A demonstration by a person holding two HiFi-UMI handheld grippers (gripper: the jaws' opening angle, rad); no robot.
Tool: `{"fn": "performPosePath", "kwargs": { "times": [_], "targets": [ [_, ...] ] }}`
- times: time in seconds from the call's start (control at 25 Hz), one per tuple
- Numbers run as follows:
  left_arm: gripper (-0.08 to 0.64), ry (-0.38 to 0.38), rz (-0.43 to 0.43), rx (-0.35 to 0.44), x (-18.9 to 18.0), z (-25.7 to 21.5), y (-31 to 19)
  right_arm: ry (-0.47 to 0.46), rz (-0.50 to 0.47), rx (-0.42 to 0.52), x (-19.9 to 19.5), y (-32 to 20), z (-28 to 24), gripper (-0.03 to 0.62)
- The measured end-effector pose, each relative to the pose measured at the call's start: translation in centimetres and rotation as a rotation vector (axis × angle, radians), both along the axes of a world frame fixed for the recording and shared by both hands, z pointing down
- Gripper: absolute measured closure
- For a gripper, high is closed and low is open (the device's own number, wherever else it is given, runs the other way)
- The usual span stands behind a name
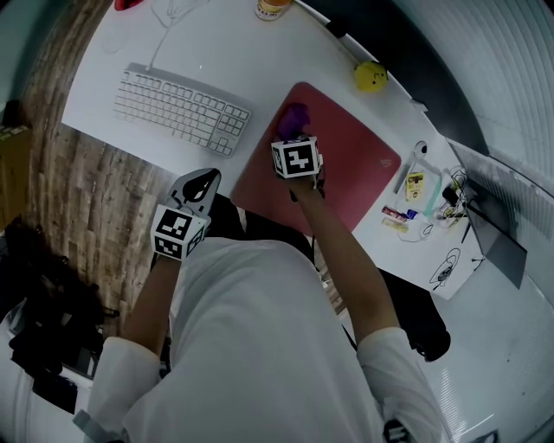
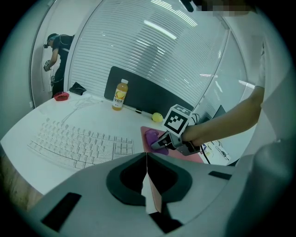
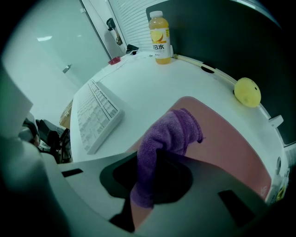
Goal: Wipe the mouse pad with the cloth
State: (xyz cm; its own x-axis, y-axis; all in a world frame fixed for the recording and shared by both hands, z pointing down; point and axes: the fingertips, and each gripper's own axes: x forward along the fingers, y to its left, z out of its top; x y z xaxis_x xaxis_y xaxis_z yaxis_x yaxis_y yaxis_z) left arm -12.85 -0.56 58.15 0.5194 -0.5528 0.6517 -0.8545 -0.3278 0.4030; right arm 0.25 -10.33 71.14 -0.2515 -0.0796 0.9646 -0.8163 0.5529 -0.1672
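The right gripper (image 1: 294, 134) pinches the cloth (image 3: 172, 132), which bunches out ahead of its fingers onto the pad (image 3: 226, 148). Wiping well likely means pressing low and sweeping long, overlapping strokes across the bare pad beyond the fingertips. The right arm reaches forward; the left gripper (image 2: 147, 178) hangs back, jaws together, empty.

On the worktop (image 1: 260, 60): 1 keyboard (image 1: 182, 108) near left edge, 1 mouse pad (image 1: 355, 177), 1 purple cloth (image 1: 294, 117), 1 bottle (image 1: 273, 9) and 1 yellow ball (image 1: 370, 77) at far edge. 2 claws: left claw (image 1: 201, 183), right claw (image 1: 296, 138). Small clutter at right corner, count unclear.
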Motion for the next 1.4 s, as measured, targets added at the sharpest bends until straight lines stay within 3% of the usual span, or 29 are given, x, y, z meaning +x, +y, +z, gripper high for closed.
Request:
{"fn": "performPosePath", "kwargs": {
  "times": [0.2, 0.36, 0.6, 1.08, 1.4],
  "targets": [
    [0.540, -0.006, 0.015, 0.000, 0.0, 0.0, -0.5, -0.061, -0.040, -0.003, -2.3, -0.2, 0.5, 0.520],
    [0.540, -0.010, 0.039, -0.001, 0.3, 0.0, -0.9, -0.171, -0.079, -0.031, -4.0, -0.3, 0.0, 0.520],
    [0.540, -0.021, 0.073, 0.003, 1.0, -0.5, -1.6, -0.262, -0.078, 0.043, -4.1, -3.2, -2.0, 0.520],
    [0.540, -0.055, 0.117, -0.033, 2.5, -0.4, -0.7, -0.237, 0.072, 0.049, 1.9, -6.7, 0.2, 0.520],
    [0.540, -0.054, 0.172, -0.025, 5.6, -0.8, -1.0, -0.211, 0.185, 0.063, 7.5, -7.0, 0.5, 0.520]
  ]
}}
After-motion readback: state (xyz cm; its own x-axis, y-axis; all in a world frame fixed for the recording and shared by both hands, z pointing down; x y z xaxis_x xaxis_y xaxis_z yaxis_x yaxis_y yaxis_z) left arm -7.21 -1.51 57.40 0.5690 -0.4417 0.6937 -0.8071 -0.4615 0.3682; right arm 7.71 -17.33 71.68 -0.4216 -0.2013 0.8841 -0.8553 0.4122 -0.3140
